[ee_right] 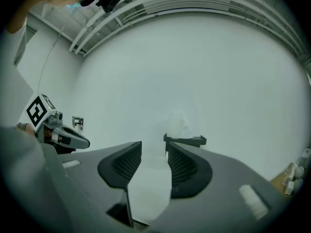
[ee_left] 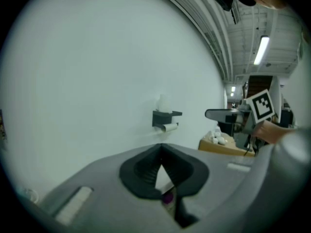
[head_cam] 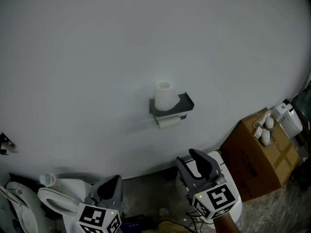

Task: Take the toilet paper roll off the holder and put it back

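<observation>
**Desk:** While both claws sit idle, where's the paper?

**Op:** Far wall, about centre. Dark holder is fixed to the white wall. One toilet paper roll stands upright on the holder's top shelf. A thinner roll hangs on the bar under it.

**Desk:** Claw states?

**Op:** Both are near me, low in the head view, well apart from the holder and touching neither roll. Left gripper: jaw tips pressed together, nothing btwn them. Right gripper: jaws stand apart w/ a medium gap, empty. Thru that gap I see only bare wall. The holder shows just past the right-hand jaw's tip.

**Desk:** Anything else around?

**Op:** Cardboard box on the floor at right, w/ small white objs on top; can't tell what they are. Toilet bowl at near left, beside the left gripper.
</observation>
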Demonstrator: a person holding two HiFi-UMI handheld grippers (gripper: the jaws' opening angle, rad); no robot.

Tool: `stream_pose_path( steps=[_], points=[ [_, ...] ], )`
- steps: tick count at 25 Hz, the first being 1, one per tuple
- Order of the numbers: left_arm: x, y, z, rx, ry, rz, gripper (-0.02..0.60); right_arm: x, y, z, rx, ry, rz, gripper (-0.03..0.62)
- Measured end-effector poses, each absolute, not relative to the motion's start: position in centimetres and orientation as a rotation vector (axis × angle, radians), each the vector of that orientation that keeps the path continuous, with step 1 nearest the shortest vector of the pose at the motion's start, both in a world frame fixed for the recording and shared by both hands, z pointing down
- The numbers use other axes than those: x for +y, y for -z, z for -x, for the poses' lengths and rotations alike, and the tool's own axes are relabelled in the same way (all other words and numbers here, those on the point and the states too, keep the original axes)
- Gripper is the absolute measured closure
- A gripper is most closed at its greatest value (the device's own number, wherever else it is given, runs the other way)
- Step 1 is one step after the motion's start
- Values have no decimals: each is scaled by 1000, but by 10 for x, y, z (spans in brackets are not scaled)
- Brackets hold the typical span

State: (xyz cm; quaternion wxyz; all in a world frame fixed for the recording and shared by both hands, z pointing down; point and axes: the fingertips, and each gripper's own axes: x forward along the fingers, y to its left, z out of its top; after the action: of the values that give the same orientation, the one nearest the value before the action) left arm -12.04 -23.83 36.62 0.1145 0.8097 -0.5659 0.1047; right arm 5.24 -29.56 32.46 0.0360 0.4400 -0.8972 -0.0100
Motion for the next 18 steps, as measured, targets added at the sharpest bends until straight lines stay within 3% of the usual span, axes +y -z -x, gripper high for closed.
stream_pose_path(
  steps=[18],
  points=[
    [-279, -363, 130, -1907, -257, -2174, 584, -418, -299, -42, -2825, 155, -1197, 410]
  ],
)
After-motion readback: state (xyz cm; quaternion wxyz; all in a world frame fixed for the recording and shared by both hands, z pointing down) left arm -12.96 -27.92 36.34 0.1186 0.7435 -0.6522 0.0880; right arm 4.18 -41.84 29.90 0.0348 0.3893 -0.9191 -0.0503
